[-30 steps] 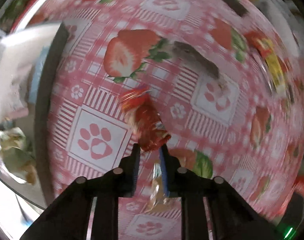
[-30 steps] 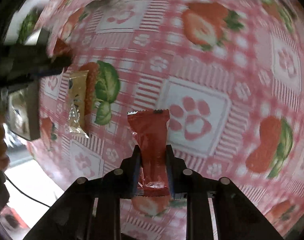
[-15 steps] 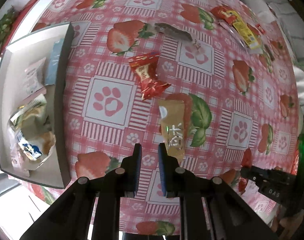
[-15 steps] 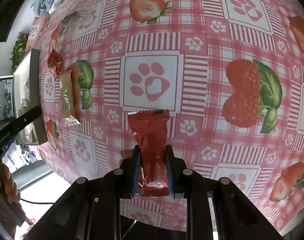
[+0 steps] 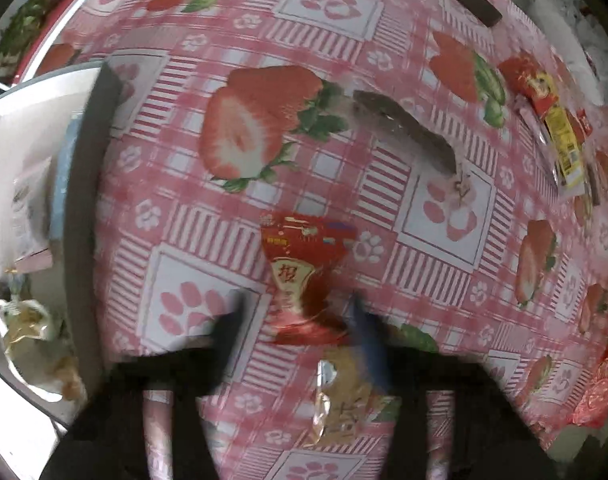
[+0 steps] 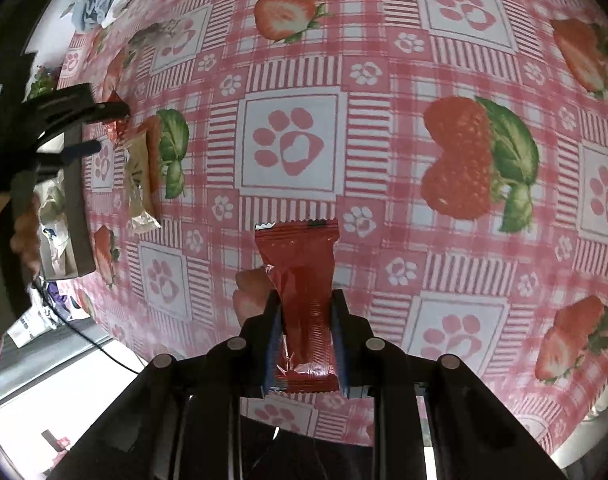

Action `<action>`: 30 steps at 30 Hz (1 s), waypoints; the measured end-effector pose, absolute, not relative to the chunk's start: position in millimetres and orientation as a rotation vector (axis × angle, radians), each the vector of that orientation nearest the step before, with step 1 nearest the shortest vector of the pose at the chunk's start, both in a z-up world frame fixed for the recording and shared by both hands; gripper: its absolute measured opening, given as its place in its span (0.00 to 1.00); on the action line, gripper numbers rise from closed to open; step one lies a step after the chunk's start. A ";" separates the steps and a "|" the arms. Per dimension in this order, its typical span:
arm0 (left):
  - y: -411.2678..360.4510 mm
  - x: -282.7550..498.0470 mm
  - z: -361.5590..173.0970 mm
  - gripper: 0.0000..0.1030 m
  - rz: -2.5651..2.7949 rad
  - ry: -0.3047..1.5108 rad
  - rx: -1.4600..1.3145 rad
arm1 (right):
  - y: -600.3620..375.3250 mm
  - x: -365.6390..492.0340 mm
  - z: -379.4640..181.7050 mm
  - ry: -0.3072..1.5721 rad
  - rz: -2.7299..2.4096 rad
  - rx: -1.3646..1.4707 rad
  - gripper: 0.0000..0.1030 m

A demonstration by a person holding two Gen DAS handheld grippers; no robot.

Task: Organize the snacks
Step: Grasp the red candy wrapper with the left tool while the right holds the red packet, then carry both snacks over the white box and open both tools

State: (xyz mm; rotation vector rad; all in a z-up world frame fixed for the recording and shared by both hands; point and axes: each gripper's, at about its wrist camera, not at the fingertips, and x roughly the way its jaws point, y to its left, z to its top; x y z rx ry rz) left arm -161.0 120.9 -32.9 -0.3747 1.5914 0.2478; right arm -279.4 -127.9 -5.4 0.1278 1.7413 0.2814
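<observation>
Left gripper (image 5: 296,312) back down, jaws now spread around red snack (image 5: 304,276) at 12 o'clock: regrasp likely. Right gripper (image 6: 306,312) keeps pinching red bar (image 6: 302,280).

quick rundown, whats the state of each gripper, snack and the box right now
right gripper: shut on the plain red packet, held off the table
left gripper: open, fingers either side of the crinkled red snack
crinkled red snack: lying on the tablecloth, not gripped
gold packet: lying flat, loose
white box: open-topped, snacks inside
grey packet: lying flat
</observation>
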 end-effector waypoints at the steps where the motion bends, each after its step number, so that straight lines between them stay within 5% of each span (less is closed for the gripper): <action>1: 119.5 -161.7 -33.0 0.28 0.248 1.591 -0.373 | -128.1 -282.1 -4.0 1.740 0.283 0.129 0.24; 30: 120.6 -332.5 75.2 0.24 0.174 1.424 -0.267 | -26.2 -277.2 24.4 1.679 0.540 -0.072 0.24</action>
